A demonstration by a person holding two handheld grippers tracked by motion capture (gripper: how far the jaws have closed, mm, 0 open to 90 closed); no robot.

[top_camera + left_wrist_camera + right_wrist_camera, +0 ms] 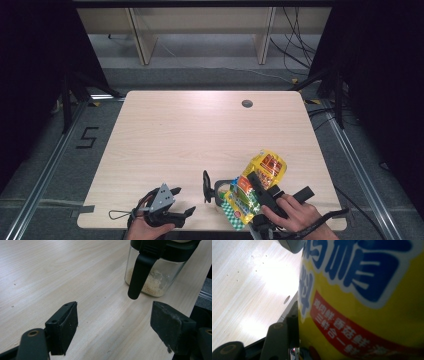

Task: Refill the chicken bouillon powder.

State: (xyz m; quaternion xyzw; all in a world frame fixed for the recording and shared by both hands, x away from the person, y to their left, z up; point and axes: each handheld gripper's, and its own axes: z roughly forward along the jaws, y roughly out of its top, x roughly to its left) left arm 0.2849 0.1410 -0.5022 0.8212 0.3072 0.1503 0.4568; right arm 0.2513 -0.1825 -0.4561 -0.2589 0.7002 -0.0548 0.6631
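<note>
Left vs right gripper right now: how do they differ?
The left gripper has its jaws spread wide with bare table between them; the right gripper is shut on the yellow seasoning packet. The left gripper sits short of the glass jar and touches nothing, aimed at its black handle; the right gripper holds its packet tilted at the jar. Both are hand-held at the table's near edge.

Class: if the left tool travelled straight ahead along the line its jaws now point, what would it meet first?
Most likely the black handle hanging down the side of the glass jar, which stands just behind it. The left tool is open; depth is hard to judge.
</note>
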